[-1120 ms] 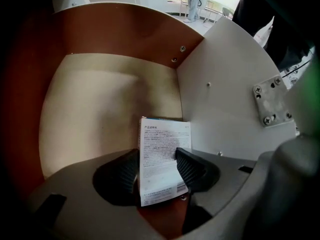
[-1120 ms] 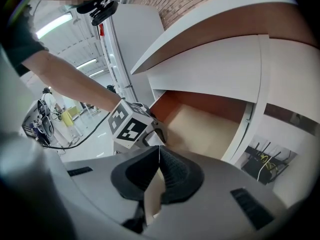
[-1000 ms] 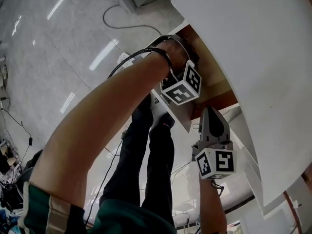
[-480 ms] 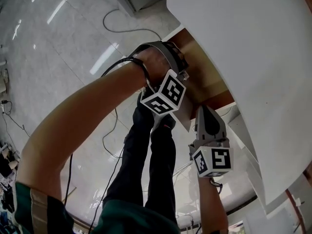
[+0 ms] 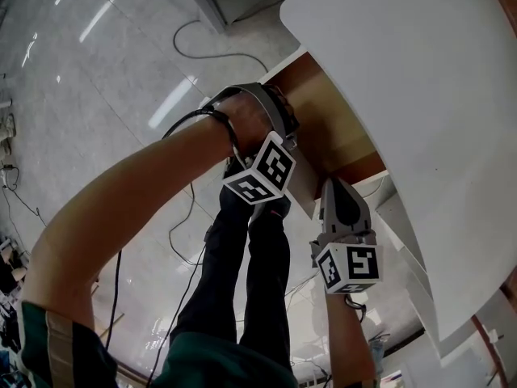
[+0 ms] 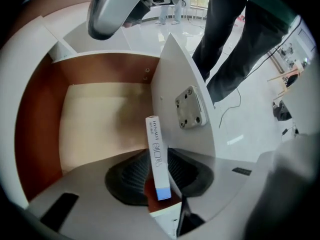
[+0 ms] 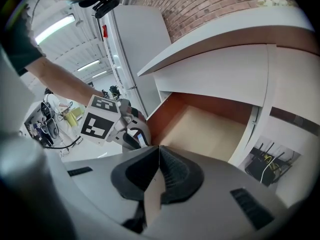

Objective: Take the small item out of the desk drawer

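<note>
A small white box with a blue end (image 6: 156,149) stands upright between the jaws of my left gripper (image 6: 159,170), which are closing on it; it is held above the open wooden drawer (image 6: 100,124). In the head view the left gripper (image 5: 284,126) sits at the drawer's (image 5: 331,128) outer edge, its tips hidden by the hand. My right gripper (image 5: 333,186) is shut on the thin edge of the white drawer front (image 5: 303,186), which runs between its pads (image 7: 158,174). The drawer floor (image 7: 210,134) shows nothing else.
The white curved desk top (image 5: 420,95) overhangs the drawer. Cables (image 5: 210,47) lie on the glossy floor, and the person's legs (image 5: 250,257) stand right below the drawer. A tall white cabinet (image 7: 135,49) and a brick wall stand behind the desk.
My left gripper has drawn back out of the drawer, down and to the left, with its marker cube turning. The right gripper has stayed at the drawer front.
</note>
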